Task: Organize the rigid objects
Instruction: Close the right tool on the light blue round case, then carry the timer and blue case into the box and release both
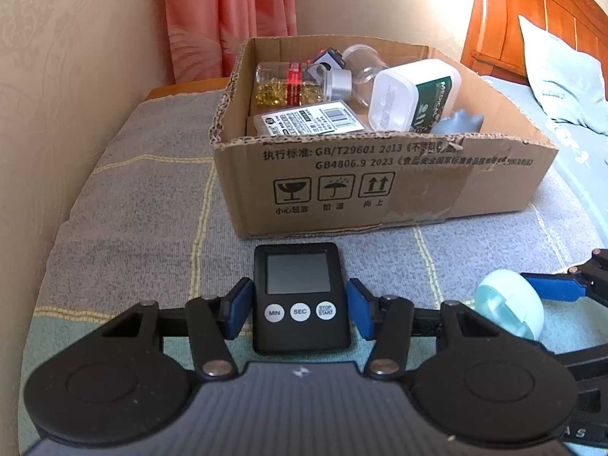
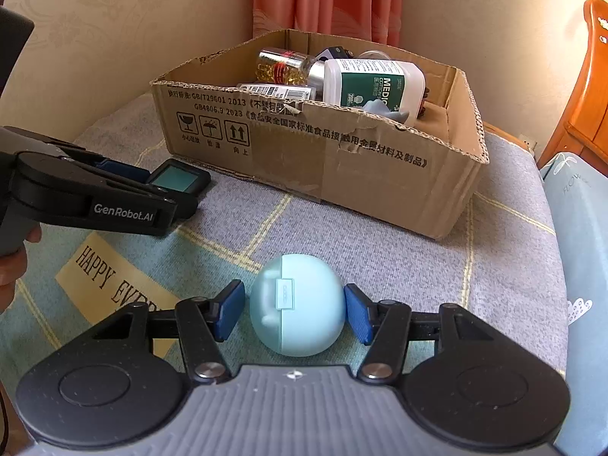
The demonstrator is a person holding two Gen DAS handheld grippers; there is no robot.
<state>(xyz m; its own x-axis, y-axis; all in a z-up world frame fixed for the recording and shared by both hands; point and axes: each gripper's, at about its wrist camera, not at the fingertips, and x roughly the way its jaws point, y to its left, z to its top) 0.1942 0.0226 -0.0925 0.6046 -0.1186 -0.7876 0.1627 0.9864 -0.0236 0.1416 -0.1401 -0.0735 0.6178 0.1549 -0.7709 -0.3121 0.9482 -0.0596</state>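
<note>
A black digital timer (image 1: 301, 298) lies flat on the checked blanket between the blue pads of my left gripper (image 1: 300, 311); the pads stand at its two sides with small gaps, open. The timer also shows in the right wrist view (image 2: 178, 178). A pale blue round case (image 2: 297, 304) lies between the pads of my right gripper (image 2: 294, 311), which is open with slight gaps on both sides. The case shows at the right of the left wrist view (image 1: 509, 309). A cardboard box (image 1: 380, 182) stands just beyond both, holding bottles and packs.
The box (image 2: 380, 159) holds a bottle of yellow capsules (image 1: 285, 83), a white cotton-swab tub (image 1: 414, 95) and a flat labelled case (image 1: 311, 119). A wall and pink curtain (image 1: 228, 19) stand behind. A wooden headboard (image 1: 532, 11) and pillow are at the right.
</note>
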